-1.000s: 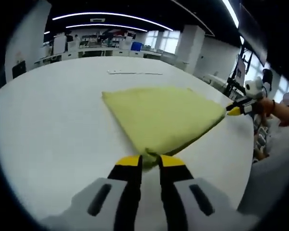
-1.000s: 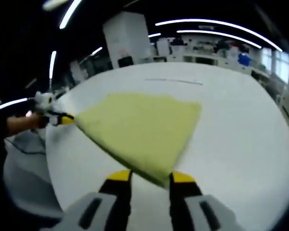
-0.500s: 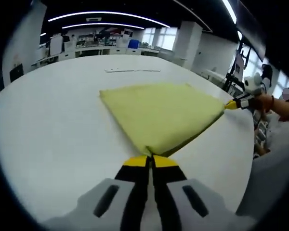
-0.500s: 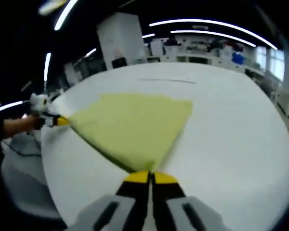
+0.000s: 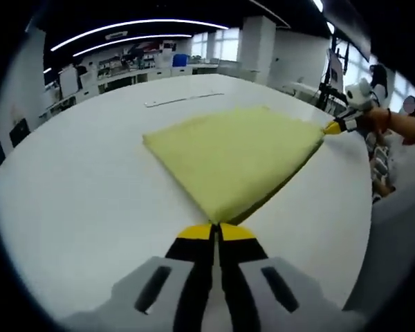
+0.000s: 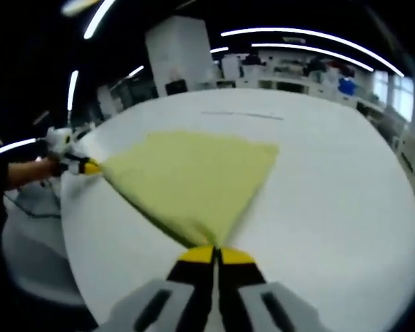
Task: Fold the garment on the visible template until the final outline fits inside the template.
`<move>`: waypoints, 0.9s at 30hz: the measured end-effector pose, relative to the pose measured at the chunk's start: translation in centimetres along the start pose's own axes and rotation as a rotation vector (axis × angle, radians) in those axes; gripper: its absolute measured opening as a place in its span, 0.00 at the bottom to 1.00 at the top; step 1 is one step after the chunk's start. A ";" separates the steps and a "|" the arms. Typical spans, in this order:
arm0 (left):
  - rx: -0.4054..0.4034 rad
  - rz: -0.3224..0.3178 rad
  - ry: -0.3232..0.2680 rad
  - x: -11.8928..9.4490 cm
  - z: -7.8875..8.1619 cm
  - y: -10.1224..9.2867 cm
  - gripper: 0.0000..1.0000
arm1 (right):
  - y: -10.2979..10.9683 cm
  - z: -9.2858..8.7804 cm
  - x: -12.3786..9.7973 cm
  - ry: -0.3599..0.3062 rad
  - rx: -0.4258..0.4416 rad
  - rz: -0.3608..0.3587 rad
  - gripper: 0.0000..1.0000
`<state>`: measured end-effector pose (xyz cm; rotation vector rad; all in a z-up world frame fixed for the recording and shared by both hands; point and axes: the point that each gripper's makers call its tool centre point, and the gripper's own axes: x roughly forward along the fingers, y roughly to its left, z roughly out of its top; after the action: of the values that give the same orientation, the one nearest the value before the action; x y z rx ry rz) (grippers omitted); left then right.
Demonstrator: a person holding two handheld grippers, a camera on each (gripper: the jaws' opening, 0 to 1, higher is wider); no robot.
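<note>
I am looking at a yellow-green garment (image 5: pixel 235 155) that is showing as soft, matt cloth with a slightly fuzzy, towel-like nap and no sheen. It is lying on a white table (image 5: pixel 76 200) whose top is looking smooth and matt, giving back only a faint, diffuse light. My left gripper (image 5: pixel 216 232) is wearing yellow tips with a plain plastic look over black fingers, and its grey housing is reading as smooth moulded plastic; my right gripper (image 6: pixel 215 254) is looking the same.
</note>
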<state>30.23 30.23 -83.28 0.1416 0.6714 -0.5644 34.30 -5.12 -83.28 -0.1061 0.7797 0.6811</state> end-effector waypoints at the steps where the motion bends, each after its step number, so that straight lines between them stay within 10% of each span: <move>1: -0.001 -0.002 0.001 0.0 -0.1 0.3 0.00 | 0.0 -0.1 0.0 0.004 0.000 -0.001 0.00; 27: -0.022 -0.049 0.015 -1.6 -2.0 -2.1 0.00 | 1.2 -2.0 -1.8 0.053 -0.032 -0.004 0.00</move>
<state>27.06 29.79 -83.73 0.1096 0.6971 -0.6030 31.41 -5.78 -83.25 -0.1557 0.8189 0.6894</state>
